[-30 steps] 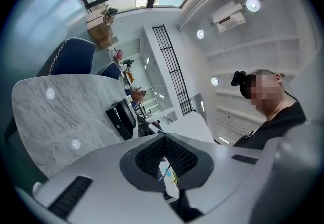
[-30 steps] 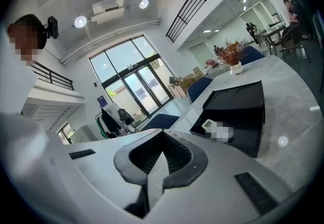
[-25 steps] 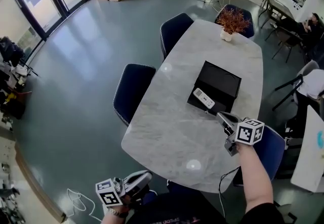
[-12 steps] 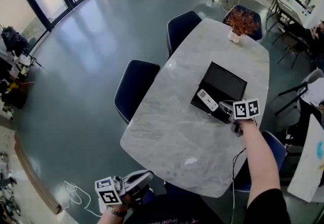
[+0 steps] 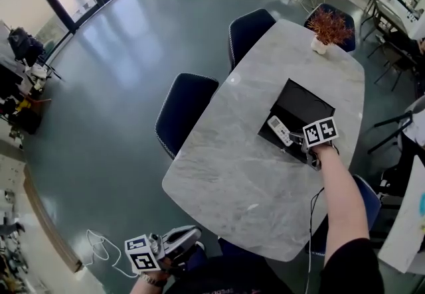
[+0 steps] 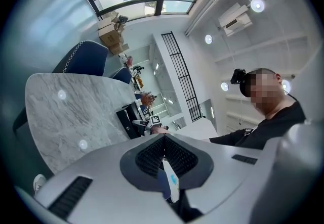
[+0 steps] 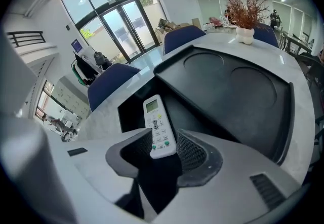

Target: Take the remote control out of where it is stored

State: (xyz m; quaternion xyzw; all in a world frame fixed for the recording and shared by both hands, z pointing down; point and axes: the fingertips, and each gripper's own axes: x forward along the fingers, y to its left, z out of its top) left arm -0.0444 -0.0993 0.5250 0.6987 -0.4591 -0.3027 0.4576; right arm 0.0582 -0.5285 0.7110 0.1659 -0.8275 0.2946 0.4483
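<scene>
Right gripper (image 7: pixel 164 143): its jaws are apart and have just been opening. The near end of the small white remote control (image 7: pixel 158 126) sits between them, and the pads do not press it yet.
Left gripper (image 6: pixel 163 154): jaws together, nothing in them.
Remote: it lies in the open flat black box (image 5: pixel 302 103), near the right edge of the grey marble table (image 5: pixel 232 173).
Way to go: the remote's long side runs straight away from the right gripper. That hand is much nearer.
Table: smooth and shiny.
Room: blue chairs (image 5: pixel 186 110), shiny floor.
</scene>
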